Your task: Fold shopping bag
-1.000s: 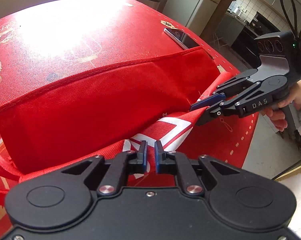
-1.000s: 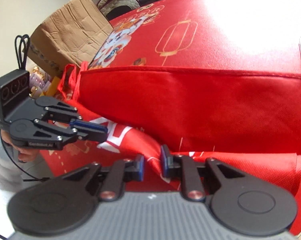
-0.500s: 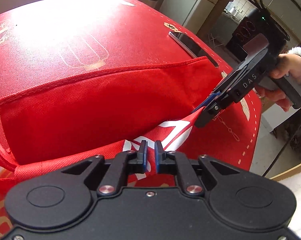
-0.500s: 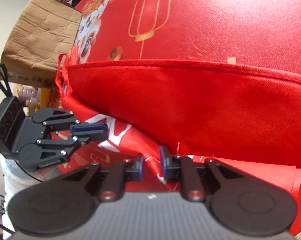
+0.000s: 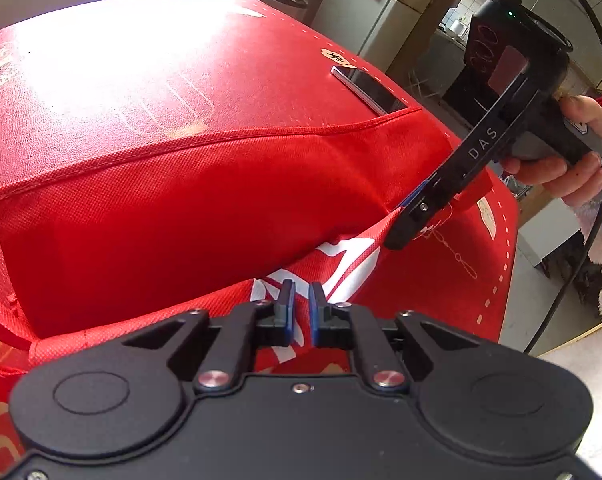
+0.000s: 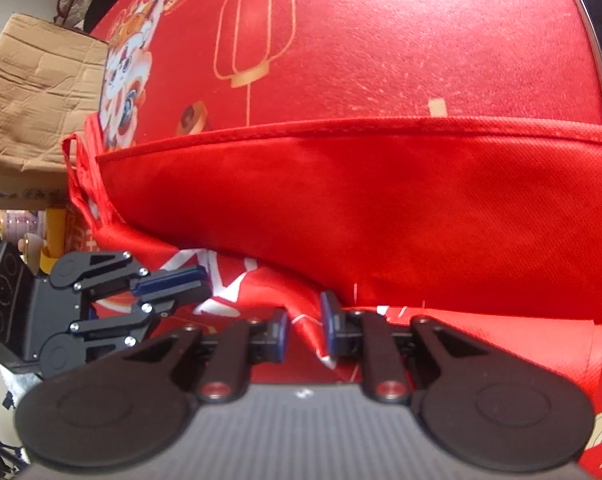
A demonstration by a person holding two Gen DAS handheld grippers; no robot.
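- The shopping bag [image 5: 189, 216] is red, made of a woven-looking cloth, and it lies on the table [image 5: 149, 64], which has a red cover with gold lanterns.
- Its far edge has a stitched hem that runs straight across; the big panel under it is plain red and smooth.
- The near edge is lifted from the table and shows a white printed pattern on shiny red cloth.
- A red handle strap [image 6: 75, 168] hangs at the left end of the bag in the right wrist view.
- The left tool [image 5: 299, 306] is closed tight on the near edge, on the white print.
- The right tool [image 6: 304, 326] is clamped on the same lifted edge, near the bag's corner, with a fold of cloth between its pads.
- A dark phone [image 5: 371, 88] lies on the table behind the bag.
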